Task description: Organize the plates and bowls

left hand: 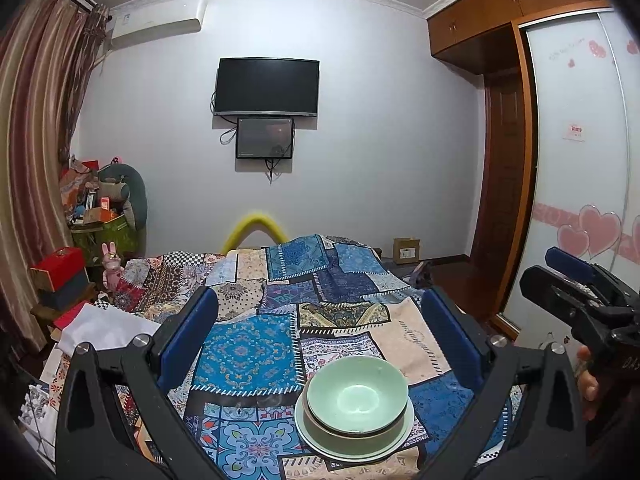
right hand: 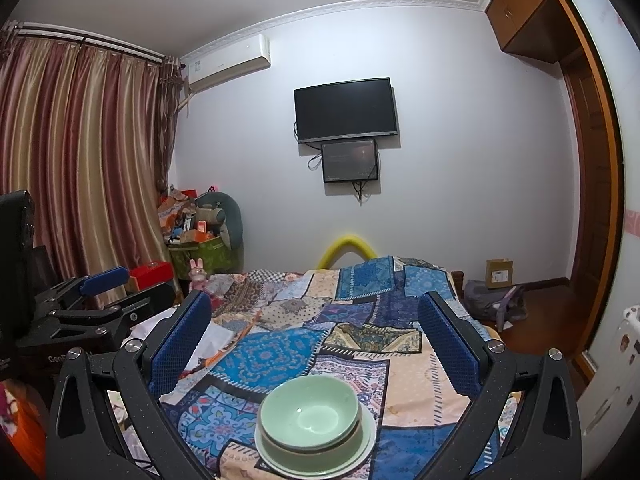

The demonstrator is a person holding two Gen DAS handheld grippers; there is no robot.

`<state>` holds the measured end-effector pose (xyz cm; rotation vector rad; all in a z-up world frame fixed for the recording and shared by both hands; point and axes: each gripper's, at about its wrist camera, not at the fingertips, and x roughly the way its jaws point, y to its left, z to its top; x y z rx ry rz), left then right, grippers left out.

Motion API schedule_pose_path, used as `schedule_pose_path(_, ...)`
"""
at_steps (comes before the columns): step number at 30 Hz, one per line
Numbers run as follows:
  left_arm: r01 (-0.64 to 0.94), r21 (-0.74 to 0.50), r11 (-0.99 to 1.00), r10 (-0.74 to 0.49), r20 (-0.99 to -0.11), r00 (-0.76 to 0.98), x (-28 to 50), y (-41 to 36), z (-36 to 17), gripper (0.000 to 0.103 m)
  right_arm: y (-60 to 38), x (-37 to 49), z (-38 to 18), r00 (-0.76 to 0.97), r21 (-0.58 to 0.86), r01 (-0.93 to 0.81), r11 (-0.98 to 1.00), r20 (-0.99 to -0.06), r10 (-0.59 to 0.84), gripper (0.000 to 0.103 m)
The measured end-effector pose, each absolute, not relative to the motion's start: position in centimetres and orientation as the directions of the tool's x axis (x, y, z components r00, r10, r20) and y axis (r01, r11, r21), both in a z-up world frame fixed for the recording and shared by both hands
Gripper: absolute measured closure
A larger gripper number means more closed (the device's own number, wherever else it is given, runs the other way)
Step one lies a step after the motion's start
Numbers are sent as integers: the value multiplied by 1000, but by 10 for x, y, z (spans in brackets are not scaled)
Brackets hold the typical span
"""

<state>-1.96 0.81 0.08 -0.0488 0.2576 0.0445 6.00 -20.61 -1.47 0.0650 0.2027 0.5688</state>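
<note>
Ahead of my grippers a patchwork bed [left hand: 280, 320] meets a white wall [left hand: 380, 140] with a TV [left hand: 267, 86], curtains [right hand: 80, 152] left, wardrobe [left hand: 572, 160] right.

I am in a home bedroom. A bed [left hand: 280, 320] under a patchwork cover runs ahead of my tongs toward the far wall, where a dark television [left hand: 267, 86] hangs above a smaller screen [left hand: 265, 138]. High to the left sits an air conditioner [left hand: 158, 20] beside striped curtains [right hand: 80, 152]. To the right stands a wooden wardrobe [left hand: 500, 8] whose sliding door [left hand: 576, 160] bears pink heart stickers. Boxes and soft toys [left hand: 108, 208] crowd the far-left corner.
</note>
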Motion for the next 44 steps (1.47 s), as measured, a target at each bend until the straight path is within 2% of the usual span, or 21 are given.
schedule_pose_path(44,-29,-66,997,10,-272,962,-15,14,-2,0,-202,63,-17,815,129,-532,837,-191,548,0)
